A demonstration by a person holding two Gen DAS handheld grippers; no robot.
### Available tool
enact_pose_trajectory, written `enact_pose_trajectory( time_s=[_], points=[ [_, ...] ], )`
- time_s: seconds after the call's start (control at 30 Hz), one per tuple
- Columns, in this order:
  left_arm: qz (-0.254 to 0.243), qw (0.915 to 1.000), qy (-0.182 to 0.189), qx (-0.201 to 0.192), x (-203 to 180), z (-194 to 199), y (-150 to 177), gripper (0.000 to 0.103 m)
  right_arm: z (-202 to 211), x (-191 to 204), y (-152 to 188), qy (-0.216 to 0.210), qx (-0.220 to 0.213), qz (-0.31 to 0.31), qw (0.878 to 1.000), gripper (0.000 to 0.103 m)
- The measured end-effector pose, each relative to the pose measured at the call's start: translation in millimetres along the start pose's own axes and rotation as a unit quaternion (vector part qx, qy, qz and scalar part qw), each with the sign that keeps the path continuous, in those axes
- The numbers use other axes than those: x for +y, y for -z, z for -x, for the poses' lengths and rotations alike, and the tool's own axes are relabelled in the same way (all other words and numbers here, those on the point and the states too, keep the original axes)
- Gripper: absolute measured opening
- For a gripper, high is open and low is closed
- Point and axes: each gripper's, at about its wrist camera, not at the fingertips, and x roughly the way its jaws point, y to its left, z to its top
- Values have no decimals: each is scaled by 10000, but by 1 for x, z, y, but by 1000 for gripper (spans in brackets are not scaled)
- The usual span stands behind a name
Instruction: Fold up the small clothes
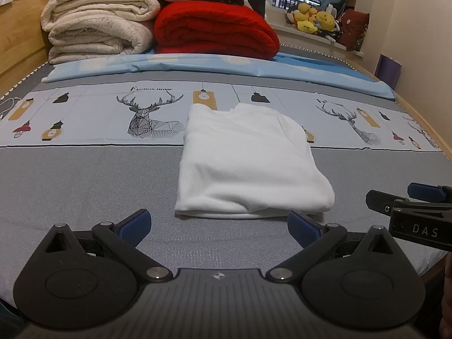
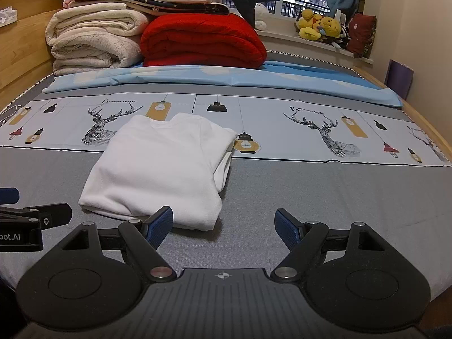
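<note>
A white garment (image 1: pixel 248 161) lies folded into a neat rectangle on the grey bed cover (image 1: pixel 84 186); it also shows in the right wrist view (image 2: pixel 161 169). My left gripper (image 1: pixel 219 227) is open and empty, just short of the garment's near edge. My right gripper (image 2: pixel 224 227) is open and empty, its left blue pad (image 2: pixel 161 226) beside the garment's near right corner. Each gripper shows in the other's view, the right one (image 1: pixel 409 200) at the garment's right and the left one (image 2: pixel 28 212) at its left.
Folded cream blankets (image 1: pixel 96 28) and a red quilt (image 1: pixel 214 31) are stacked at the bed's far end on a light blue sheet (image 1: pixel 197 65). A deer-print band (image 1: pixel 84 118) crosses the bed. Plush toys (image 1: pixel 313 18) sit on the windowsill. Wooden bed frame (image 1: pixel 19 36) runs along the left.
</note>
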Motion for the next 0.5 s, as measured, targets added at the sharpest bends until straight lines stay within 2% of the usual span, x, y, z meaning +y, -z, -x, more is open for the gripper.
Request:
enact_pose_trajectory(
  time_s=[0.5],
  points=[
    [36,10000,27,-11,-2,1,0,103,0,5,-2,-17,1,9,10000,80]
  ],
)
